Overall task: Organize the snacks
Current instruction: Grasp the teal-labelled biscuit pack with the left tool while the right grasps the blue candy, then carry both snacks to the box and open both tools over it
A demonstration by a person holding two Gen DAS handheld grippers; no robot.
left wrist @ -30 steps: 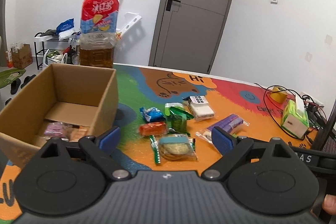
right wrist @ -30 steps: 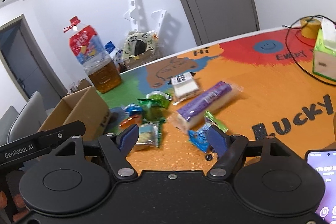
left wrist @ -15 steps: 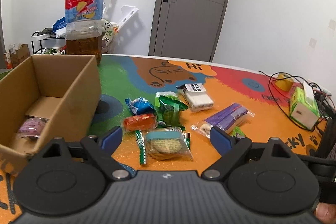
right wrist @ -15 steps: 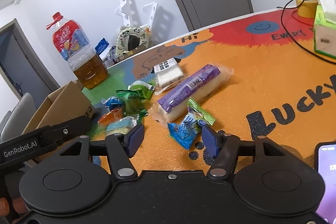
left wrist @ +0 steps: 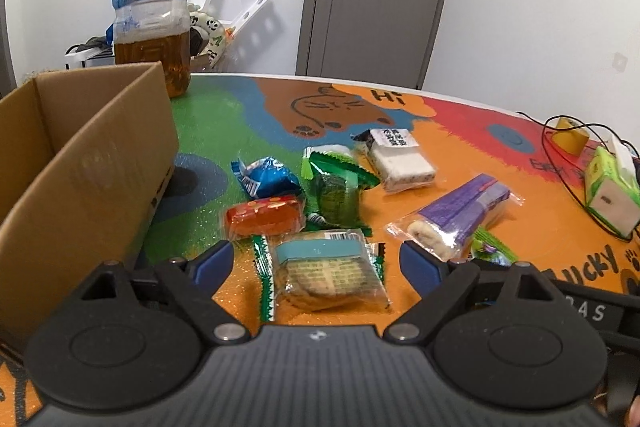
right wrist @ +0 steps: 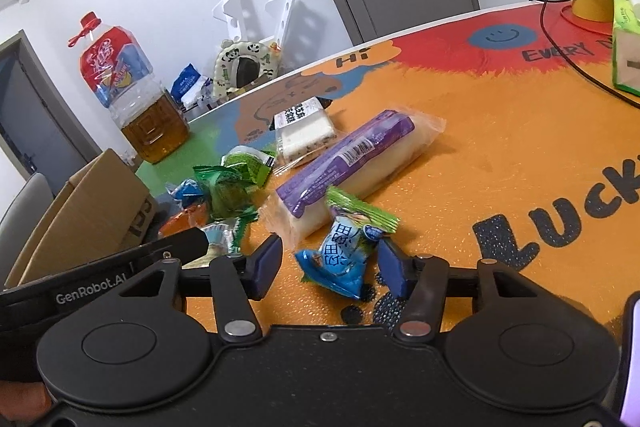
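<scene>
Left hand-held gripper (left wrist: 316,263) open, jaws straddling cracker pack (left wrist: 330,273) on desk (left wrist: 500,163), box (left wrist: 86,171) just beside at left. Right hand-held gripper (right wrist: 330,263) open around blue candy pack (right wrist: 340,259), near purple roll (right wrist: 352,159). Packs look light, crinkly, slippery; crackers likely brittle. Best pinch across pack middle, gently; avoid loose wrapper ends.

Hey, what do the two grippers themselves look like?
Both are matte black plastic with two round discs at the base, angular linkage arms with silver pivot screws, and blue finger pads. The left gripper has a ribbed grey centre. The right gripper is plain; beside it, the left's body reads "GenRobot.AI" in white.
</scene>
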